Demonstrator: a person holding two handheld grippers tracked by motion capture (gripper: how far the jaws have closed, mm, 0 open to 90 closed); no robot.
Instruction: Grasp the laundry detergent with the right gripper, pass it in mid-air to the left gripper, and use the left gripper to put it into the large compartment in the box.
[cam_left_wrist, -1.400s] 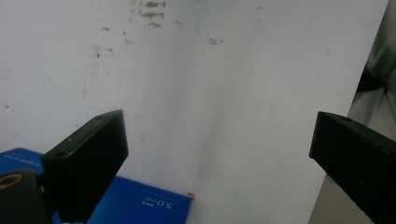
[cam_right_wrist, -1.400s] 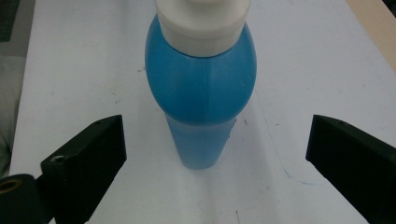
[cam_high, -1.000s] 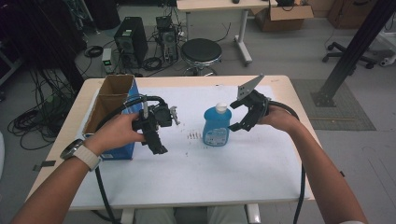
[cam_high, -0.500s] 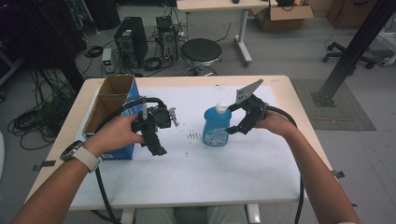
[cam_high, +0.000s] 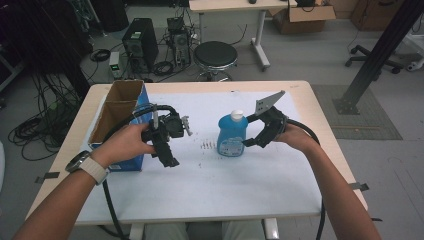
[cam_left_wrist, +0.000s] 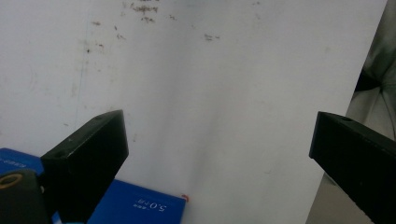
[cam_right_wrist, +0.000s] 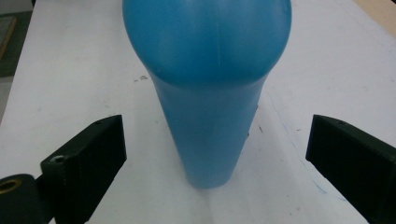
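Your right gripper is the one placed for the bottle: its jaws stand wide apart, holding nothing, with the bottle straight ahead of them. In the right gripper view the bottle stands centred in the gap between the two jaws, clear of both. It stands upright near the middle of the table, somewhat toward the far edge, so its long axis runs vertically and your jaws would close across its narrow sides from the right-hand edge's direction. Judging by that, a short push forward should bring the body between the pads before you squeeze.

Your left gripper is spread just as wide and grips nothing; it points down at the white sheet, beside the blue box near the left edge, well apart from the bottle.
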